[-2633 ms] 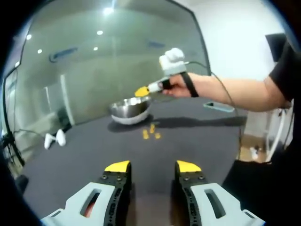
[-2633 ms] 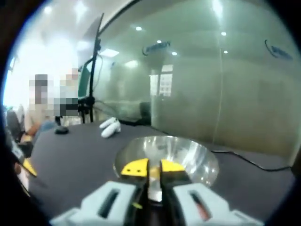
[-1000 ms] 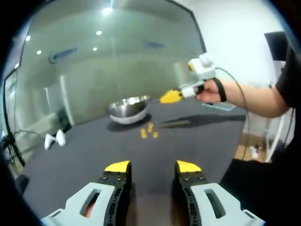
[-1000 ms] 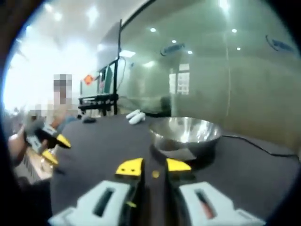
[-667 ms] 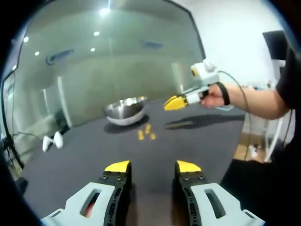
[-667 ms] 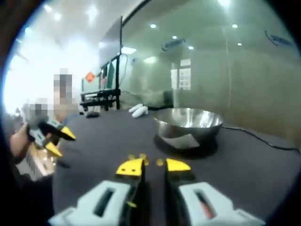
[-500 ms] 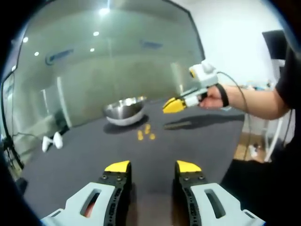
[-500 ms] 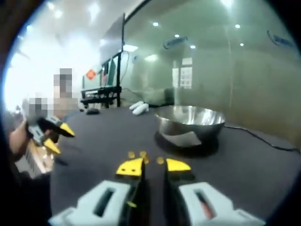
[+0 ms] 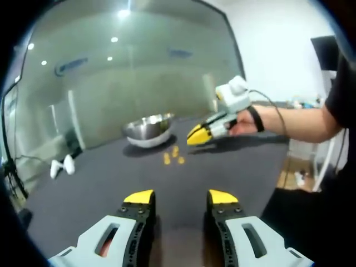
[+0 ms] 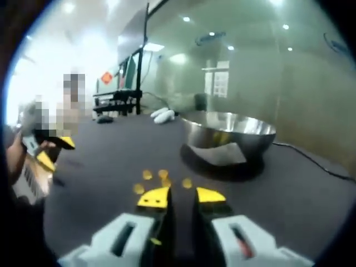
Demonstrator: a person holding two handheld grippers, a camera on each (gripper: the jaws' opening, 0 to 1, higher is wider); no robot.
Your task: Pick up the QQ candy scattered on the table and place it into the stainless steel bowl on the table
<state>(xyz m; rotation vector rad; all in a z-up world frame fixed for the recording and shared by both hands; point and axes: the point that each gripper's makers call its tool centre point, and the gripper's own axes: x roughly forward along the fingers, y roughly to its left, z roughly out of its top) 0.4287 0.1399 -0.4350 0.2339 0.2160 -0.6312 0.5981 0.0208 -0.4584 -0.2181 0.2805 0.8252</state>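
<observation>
Just ahead of the right gripper (image 10: pixel 182 196), whose jaws stand slightly parted and empty, the candies (image 10: pixel 161 179) lie on the table (image 10: pixel 100 183), with the bowl (image 10: pixel 229 136) beyond. They seem roundish, though blurred. Farther off, the left gripper (image 9: pixel 180 197) hangs open.

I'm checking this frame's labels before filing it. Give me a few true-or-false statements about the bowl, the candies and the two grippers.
1. The stainless steel bowl stands upright on the dark table. True.
2. Yellow candies lie on the table in front of the bowl. True.
3. The right gripper is clamped on a candy. False: nothing sits between its jaws.
4. The left gripper has its jaws pressed together. False: a clear gap separates them.
5. The right gripper hangs over the bowl. False: it is short of the bowl, near the candies.
</observation>
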